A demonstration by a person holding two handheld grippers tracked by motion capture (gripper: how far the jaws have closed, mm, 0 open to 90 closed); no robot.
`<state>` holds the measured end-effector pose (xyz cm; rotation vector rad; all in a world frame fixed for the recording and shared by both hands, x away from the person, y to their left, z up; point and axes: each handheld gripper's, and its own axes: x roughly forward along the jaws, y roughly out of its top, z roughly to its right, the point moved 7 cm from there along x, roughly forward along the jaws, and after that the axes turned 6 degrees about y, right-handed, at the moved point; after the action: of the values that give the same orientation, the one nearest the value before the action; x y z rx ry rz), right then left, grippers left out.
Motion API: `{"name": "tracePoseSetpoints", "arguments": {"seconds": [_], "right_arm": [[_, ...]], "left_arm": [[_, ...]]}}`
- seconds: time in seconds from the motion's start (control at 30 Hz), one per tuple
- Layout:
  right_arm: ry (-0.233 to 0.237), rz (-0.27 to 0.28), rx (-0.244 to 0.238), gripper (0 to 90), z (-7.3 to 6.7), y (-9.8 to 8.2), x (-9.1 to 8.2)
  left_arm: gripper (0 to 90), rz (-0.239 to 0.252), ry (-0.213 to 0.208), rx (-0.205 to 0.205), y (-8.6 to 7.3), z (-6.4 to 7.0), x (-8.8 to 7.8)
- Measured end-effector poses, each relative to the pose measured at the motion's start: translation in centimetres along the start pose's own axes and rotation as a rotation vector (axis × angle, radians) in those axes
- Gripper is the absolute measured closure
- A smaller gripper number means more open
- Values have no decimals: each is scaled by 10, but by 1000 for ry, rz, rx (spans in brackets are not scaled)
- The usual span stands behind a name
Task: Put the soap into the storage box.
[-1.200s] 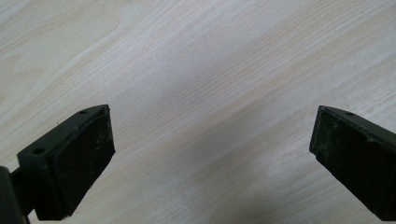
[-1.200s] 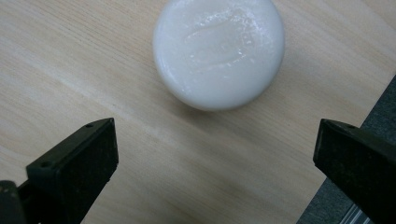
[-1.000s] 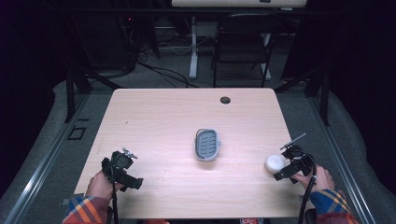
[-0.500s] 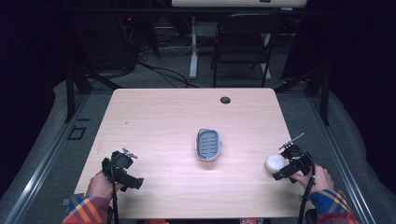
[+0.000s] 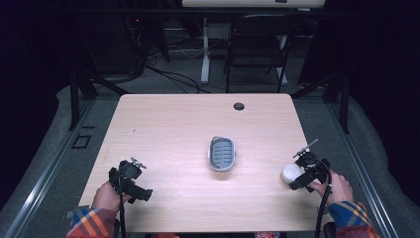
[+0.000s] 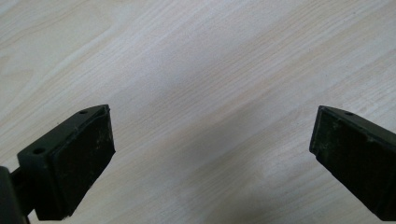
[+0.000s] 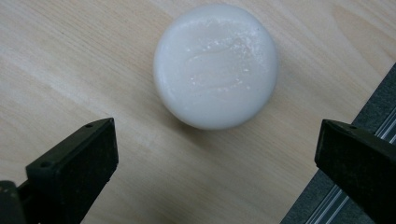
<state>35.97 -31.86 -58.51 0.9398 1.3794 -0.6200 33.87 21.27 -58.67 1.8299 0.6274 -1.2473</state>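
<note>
At the table's right edge nothing has shifted: right gripper (image 7: pixel 217 163), jaws apart, still hovers before the white soap (image 7: pixel 216 65), ungrasped

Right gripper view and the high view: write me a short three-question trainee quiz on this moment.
1. True or false: the right tongs are shut on the white round soap.
2. Which thing lies near the middle of the table? A) the grey soap dish B) a red mug C) a folded towel
3. Fill in: under the left tongs there is bare ____.

Key:
1. False. The jaws stand wide apart, and the soap lies on the wood beyond their tips, untouched.
2. A. The dish has nothing in it.
3. Wood, the tabletop; those jaws are open too.
</note>
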Motion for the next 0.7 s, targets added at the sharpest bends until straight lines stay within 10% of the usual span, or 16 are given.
{"name": "tracePoseSetpoints", "arguments": {"seconds": [0.27, 0.7], "right_arm": [[29, 40, 3, 0, -1, 16, 3], [37, -51, -47, 0, -3, 39, 11]], "left_arm": [[0, -9, -2, 5, 1, 0, 1], [0, -7, -6, 9, 1, 2, 2]]}}
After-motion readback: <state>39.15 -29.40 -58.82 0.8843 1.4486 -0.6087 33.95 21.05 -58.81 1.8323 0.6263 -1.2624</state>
